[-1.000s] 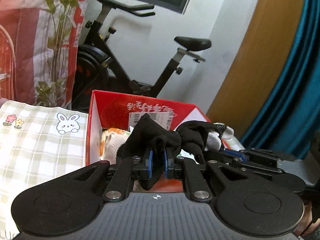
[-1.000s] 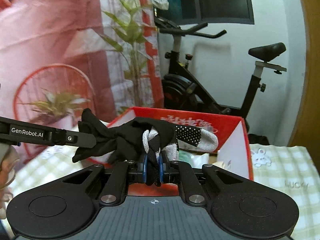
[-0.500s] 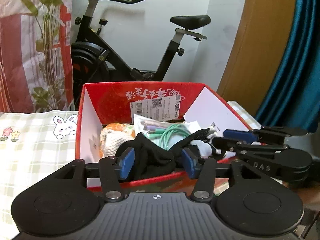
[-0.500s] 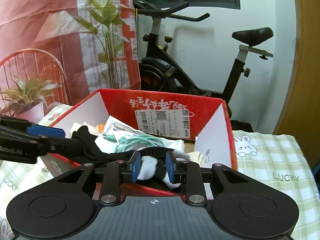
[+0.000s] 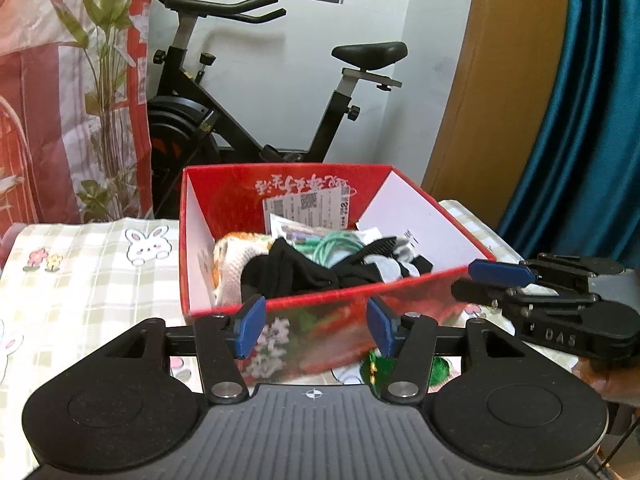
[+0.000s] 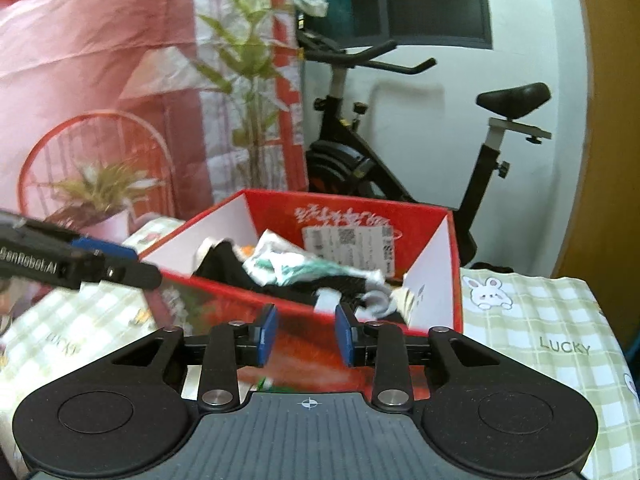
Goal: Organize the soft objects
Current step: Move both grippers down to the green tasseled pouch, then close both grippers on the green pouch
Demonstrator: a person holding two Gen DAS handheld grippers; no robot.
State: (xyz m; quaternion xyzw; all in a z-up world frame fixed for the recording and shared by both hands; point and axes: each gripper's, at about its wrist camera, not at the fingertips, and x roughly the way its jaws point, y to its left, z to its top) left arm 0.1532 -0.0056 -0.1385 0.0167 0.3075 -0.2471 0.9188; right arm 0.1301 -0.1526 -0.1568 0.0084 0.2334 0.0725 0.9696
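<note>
Both tongs have let go of the black glove (image 5: 296, 272) and drawn back from the red box (image 5: 320, 304); a second ago each was clamped on the fabric above it. Now the left tongs (image 5: 316, 328) sit just in front of the red box's near wall, level and pointing straight at it, blue pads (image 5: 250, 326) spread wide with nothing between them. The right tongs (image 6: 306, 334) are likewise spread apart and empty, held low before the box's near wall. In the left view they (image 5: 520, 280) reach toward the box's right corner. The glove lies inside the red box, heaped at its front, beside an orange-and-white cloth (image 5: 236, 256) and a packet of green cord (image 5: 336, 246). Behind the box stands an exercise bike (image 5: 248, 120). The box rests on a checked cloth with rabbit prints (image 5: 100, 272) covering the tabletop.
</note>
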